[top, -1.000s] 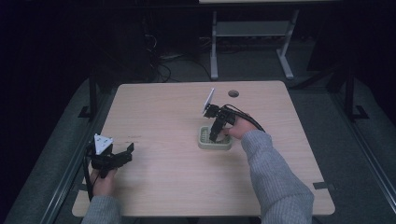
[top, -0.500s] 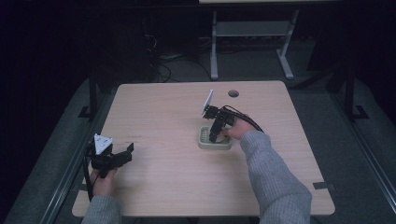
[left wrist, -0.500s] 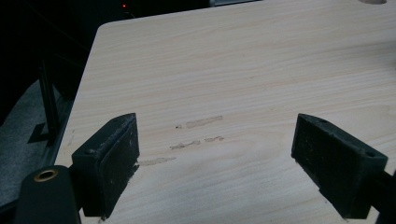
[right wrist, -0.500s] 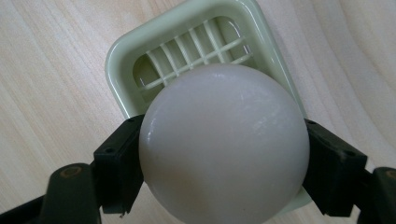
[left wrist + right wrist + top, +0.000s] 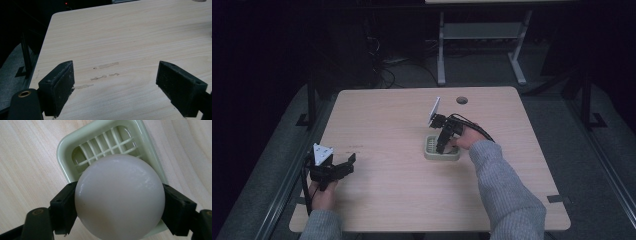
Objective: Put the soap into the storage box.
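Pale wooden table (image 5: 387,125), dark room beyond. Right gripper (image 5: 117,202) clamped on white ball (image 5: 119,197), held directly over green slotted tray (image 5: 442,149) near table's middle. Left gripper (image 5: 115,82) spread wide and unladen, low over bare wood near left edge.

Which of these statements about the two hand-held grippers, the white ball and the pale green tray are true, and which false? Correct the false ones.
1. The right gripper clamps a smooth white ball. True.
2. The ball is above a pale green plastic tray with a grid floor. True.
3. The left gripper grips a wooden block. False: its jaws stand wide apart over bare tabletop.
4. The tray sits on a light wooden table. True.
5. The left gripper hovers beside the tray. False: it is near the table's left front edge, far from the tray.
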Tool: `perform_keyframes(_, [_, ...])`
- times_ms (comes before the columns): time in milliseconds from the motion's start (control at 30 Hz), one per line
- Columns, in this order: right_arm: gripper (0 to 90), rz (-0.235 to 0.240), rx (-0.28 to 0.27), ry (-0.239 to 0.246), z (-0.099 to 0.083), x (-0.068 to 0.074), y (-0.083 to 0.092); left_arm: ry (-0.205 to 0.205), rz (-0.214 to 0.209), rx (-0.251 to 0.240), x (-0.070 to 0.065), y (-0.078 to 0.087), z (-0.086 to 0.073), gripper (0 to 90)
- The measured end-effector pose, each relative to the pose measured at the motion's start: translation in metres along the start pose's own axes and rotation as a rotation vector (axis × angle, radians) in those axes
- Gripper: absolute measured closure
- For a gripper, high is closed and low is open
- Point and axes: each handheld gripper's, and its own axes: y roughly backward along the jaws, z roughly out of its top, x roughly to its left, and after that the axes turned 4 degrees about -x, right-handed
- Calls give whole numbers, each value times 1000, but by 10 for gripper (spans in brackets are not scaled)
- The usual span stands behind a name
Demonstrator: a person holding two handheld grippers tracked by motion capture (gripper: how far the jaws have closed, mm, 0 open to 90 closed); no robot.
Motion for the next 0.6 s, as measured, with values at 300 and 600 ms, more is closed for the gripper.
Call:
perform_keyframes(300, [235,-6,-33,1,-1,0,7,-1,-1,-1,0,0,0,149])
perform_keyframes(600, [236,0,-57,0,-3,2,20,-5,-1,-4,-1,0,0,148])
